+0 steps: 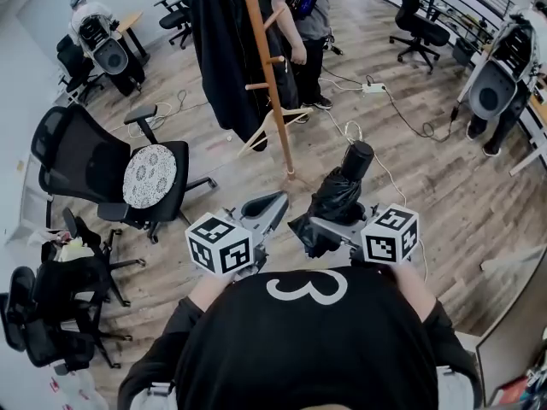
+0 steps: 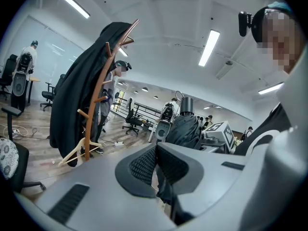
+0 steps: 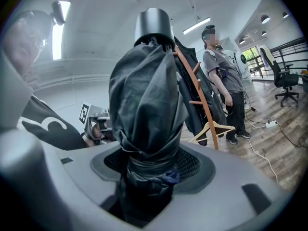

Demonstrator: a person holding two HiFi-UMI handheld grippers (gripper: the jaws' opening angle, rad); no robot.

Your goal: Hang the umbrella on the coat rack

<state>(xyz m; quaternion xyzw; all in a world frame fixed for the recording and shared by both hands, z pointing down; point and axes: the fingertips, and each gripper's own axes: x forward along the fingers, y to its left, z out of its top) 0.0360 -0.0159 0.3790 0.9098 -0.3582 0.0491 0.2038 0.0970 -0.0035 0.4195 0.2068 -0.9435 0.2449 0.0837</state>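
A folded black umbrella (image 1: 338, 196) with its round cap handle upward stands in my right gripper (image 1: 329, 229), which is shut on its wrapped lower part. In the right gripper view the umbrella (image 3: 144, 109) fills the middle, pinched between the jaws of that gripper (image 3: 149, 174). My left gripper (image 1: 269, 205) hangs just left of it, jaws together and holding nothing (image 2: 156, 165). The wooden coat rack (image 1: 272, 84) stands ahead on the floor, a black coat (image 1: 224, 49) draped on its left side. Bare pegs show on the rack (image 3: 199, 105).
A person (image 1: 303, 24) stands right behind the rack. A wooden hanger (image 1: 273, 126) hangs low near its base. An office chair with a patterned cushion (image 1: 149, 176) sits to the left, more chairs (image 1: 51, 314) at near left. Cables (image 1: 376, 88) run over the floor.
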